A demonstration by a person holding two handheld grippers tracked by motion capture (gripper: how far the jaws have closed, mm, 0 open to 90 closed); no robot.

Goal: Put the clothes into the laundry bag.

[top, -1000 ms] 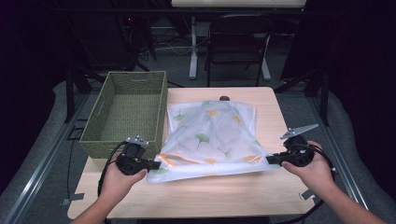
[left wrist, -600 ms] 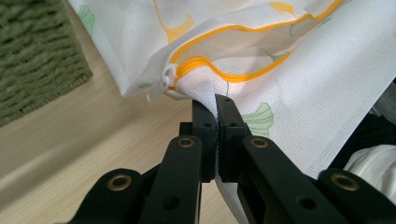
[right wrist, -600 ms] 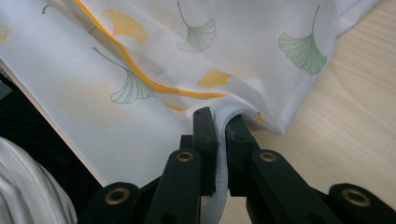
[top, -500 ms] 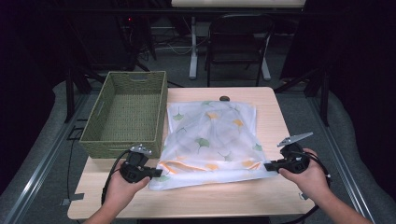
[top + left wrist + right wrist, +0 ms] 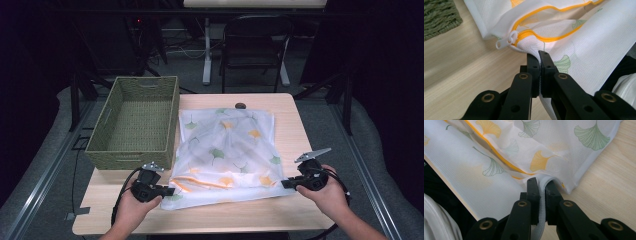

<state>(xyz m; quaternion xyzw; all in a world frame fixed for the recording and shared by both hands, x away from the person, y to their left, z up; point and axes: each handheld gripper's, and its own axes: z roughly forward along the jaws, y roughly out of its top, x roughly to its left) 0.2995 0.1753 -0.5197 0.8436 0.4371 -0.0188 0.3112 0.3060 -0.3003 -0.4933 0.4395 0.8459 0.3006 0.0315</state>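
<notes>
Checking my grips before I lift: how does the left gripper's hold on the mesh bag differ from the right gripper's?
The left gripper pinches the mesh laundry bag just below its white zipper pull; the right gripper pinches the corner where the orange zipper ends. Fabric lies flat in the left's jaws but loops over in the right's. Both are shut on the near edge.

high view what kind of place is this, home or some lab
Probably a lab or recording studio, not a home: a small wooden table stands among dark curtains, with a metal folding chair and loose floor cables behind it, and rails along the floor.
</notes>
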